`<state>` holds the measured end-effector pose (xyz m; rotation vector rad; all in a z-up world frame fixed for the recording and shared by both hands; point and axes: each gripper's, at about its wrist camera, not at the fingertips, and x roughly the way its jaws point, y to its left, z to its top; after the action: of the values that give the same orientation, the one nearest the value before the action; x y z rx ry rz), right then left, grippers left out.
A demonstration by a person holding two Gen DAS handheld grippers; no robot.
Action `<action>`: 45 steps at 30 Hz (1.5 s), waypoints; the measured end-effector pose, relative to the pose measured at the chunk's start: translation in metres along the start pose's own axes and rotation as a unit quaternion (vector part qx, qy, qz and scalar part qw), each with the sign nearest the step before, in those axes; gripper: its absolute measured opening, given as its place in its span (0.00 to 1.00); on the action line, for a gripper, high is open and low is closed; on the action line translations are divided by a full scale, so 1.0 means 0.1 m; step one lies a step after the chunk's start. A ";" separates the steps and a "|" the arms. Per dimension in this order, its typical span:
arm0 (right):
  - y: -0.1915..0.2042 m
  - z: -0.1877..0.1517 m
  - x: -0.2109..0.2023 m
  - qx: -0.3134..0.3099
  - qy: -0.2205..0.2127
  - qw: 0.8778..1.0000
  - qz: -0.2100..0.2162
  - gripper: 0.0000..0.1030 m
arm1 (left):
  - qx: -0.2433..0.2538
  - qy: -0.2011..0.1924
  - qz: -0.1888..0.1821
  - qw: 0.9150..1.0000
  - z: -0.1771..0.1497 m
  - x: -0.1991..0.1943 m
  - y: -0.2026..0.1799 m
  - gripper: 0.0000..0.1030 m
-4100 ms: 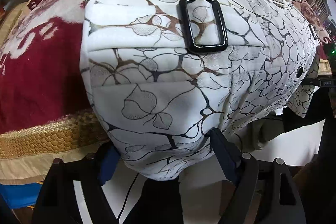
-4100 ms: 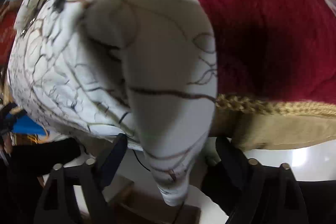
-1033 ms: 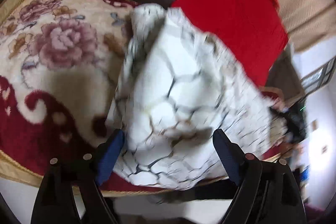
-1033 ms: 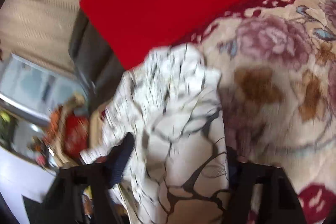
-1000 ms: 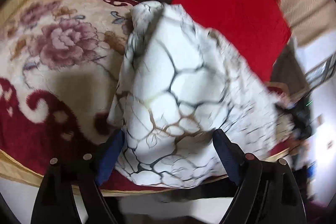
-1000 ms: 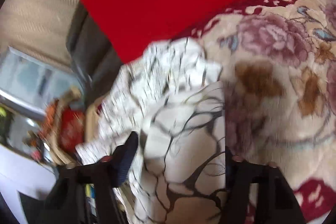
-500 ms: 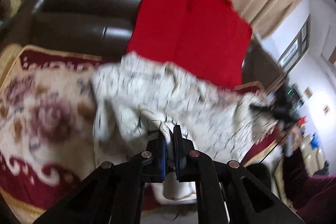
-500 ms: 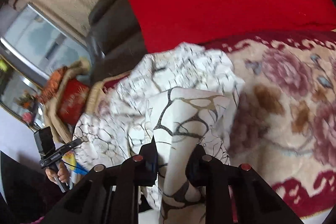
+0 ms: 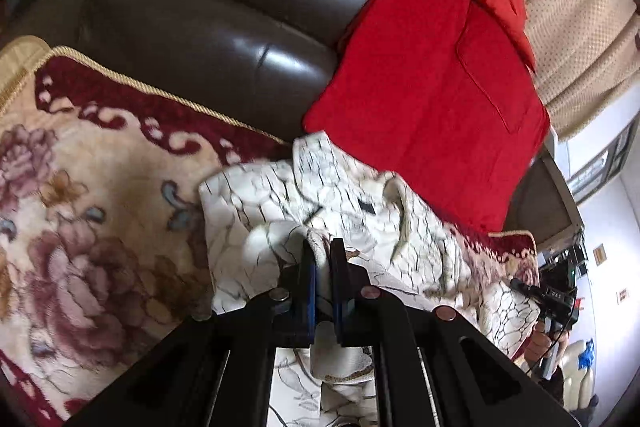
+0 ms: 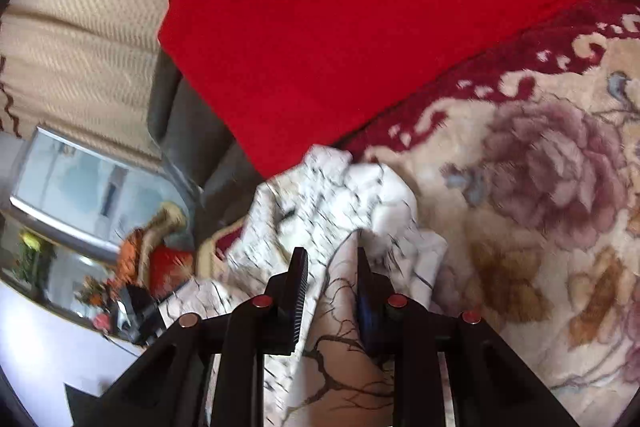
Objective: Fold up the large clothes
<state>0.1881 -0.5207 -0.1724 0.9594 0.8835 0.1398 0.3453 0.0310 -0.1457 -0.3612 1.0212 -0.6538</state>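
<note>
A white garment [image 9: 352,211] with a dark branching print lies bunched on a floral blanket [image 9: 88,211] over a sofa seat. My left gripper [image 9: 323,259] is shut on a fold of the garment's near edge. In the right wrist view the same garment [image 10: 332,211] lies below a red cushion, and my right gripper [image 10: 330,263] is shut on a thick fold of it, which runs back between the fingers. The garment's far part is blurred in both views.
A dark leather sofa back [image 9: 224,27] rises behind the blanket. Two red cushions [image 9: 432,95] lean on it, also in the right wrist view [image 10: 360,11]. Beige curtains [image 9: 580,7] hang behind. A glass table with ornaments [image 10: 100,235] stands at the left.
Both grippers have closed on folds of the garment and drawn back. The garment now lies lower and flatter on the blanket near the cushions.
</note>
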 end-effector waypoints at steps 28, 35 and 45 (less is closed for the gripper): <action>0.39 0.39 -0.19 -0.041 -0.089 0.995 0.012 0.11 | -0.020 -0.056 -0.016 0.998 0.69 -0.17 -0.09 0.10; -0.91 0.68 0.59 0.192 -0.061 0.979 0.018 0.16 | -0.134 -0.058 0.064 0.987 0.69 0.30 0.76 0.20; -0.67 0.26 -0.33 0.107 -0.231 0.966 0.053 0.96 | -0.022 -0.105 0.101 0.989 0.13 -0.10 0.22 0.80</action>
<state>0.1674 -0.5931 -0.1971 1.1803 0.4211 -0.0900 0.3601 0.0542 -0.1449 -0.3521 0.8595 -0.4015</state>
